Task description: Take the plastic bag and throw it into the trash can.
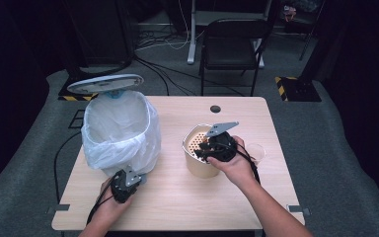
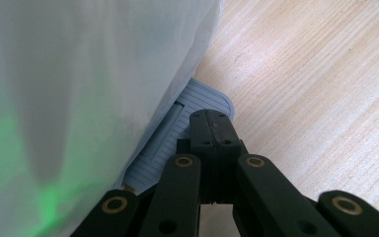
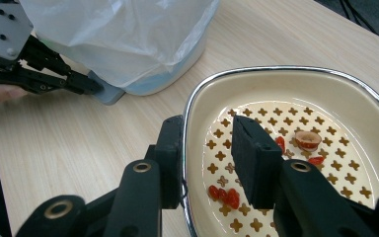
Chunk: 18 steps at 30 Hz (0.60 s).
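- A dim room with grey carpet, a black chair at the top of the high view and a pale wooden bench in the middle.
- A white-lined trash bin stands at the bench's left, its grey lid tipped up behind it.
- The left claw sits low at the bin's near foot, its jaws pressed flat together with nothing between them; the tip rests on the bin's grey pedal, pointing up and left in the left gripper view.
- A cream strainer pot with a chrome rim stands upright right of centre, mouth up; in the right gripper view its long axis runs lower left to upper right.
- The right claw straddles the pot's near rim, one jaw outside and one inside, narrowly parted; whether the pads press the wall I cannot tell.
- Red scraps lie on the perforated insert.
- A clear cup stands just right of the pot.
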Tool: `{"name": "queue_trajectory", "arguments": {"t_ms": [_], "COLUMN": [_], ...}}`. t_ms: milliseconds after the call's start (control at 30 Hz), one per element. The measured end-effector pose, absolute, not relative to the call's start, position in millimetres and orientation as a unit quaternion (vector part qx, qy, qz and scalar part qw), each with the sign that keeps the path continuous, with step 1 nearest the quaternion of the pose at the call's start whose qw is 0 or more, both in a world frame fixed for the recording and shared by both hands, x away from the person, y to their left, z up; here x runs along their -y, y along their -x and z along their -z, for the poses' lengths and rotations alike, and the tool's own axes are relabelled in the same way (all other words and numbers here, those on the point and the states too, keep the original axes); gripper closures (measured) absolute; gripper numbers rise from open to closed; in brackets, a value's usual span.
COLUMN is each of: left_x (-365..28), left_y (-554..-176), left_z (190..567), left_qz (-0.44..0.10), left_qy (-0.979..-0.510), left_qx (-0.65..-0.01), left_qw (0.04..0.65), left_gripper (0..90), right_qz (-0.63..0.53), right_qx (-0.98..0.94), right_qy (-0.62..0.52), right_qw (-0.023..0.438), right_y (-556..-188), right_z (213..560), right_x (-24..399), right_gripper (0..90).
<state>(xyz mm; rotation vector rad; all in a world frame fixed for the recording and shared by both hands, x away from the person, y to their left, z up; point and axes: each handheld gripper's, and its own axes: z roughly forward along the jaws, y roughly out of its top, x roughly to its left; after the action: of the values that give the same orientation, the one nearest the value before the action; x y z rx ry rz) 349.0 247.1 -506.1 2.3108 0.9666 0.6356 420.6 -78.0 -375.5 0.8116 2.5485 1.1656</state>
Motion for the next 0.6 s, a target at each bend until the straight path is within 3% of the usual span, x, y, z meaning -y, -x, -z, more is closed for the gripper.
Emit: {"name": "queue_trajectory", "arguments": {"t_ms": [600], "left_x": [-247], "left_y": [-349], "left_z": [506], "left_qz": [-0.235], "left_qy": [-0.859], "left_qx": [-0.359], "left_qw": [0.277], "left_gripper": [90.0], "right_qz": [-0.388], "right_qx": [-0.873], "right_qy": [-0.28], "right_qw": [0.099], "right_y": [-416], "right_z": [394], "right_x": [76], "right_gripper": [70.8]}}
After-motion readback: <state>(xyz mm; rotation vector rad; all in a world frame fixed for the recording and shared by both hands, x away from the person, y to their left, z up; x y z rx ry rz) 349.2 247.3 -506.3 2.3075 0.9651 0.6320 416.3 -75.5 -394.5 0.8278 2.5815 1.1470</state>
